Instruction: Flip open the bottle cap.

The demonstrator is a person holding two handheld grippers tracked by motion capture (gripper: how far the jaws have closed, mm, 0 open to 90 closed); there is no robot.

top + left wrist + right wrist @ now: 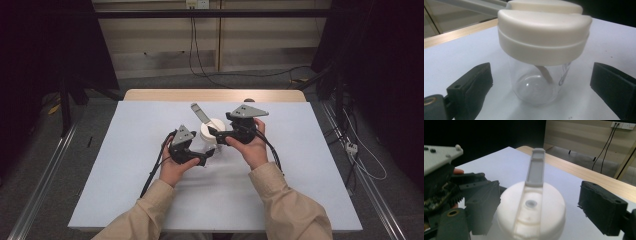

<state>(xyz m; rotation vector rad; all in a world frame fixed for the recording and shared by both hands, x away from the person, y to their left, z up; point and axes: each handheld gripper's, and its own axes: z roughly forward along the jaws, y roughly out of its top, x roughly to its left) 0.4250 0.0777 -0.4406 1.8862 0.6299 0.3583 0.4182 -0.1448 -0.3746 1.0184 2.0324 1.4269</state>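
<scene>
A small clear jar (536, 85) stands upright on the white sheet, capped by a white lid (210, 131) with a grey flap (200, 112) raised and pointing away. In the left gripper view my left gripper (540, 82) is open, its pads (474, 85) standing either side of the glass body with gaps. From the right, my right gripper (541, 205) straddles the lid (531, 215) and is open; the left pad is close beside the rim and the right pad (601, 207) stands apart. Both grippers, left (206, 158) and right (214, 134), meet at the jar.
The white sheet (125, 165) covers most of the table, with a wooden strip (215, 95) bare at the far edge. Cables (365, 165) trail on the floor at right and hang from a wall socket. Dark curtains flank both sides.
</scene>
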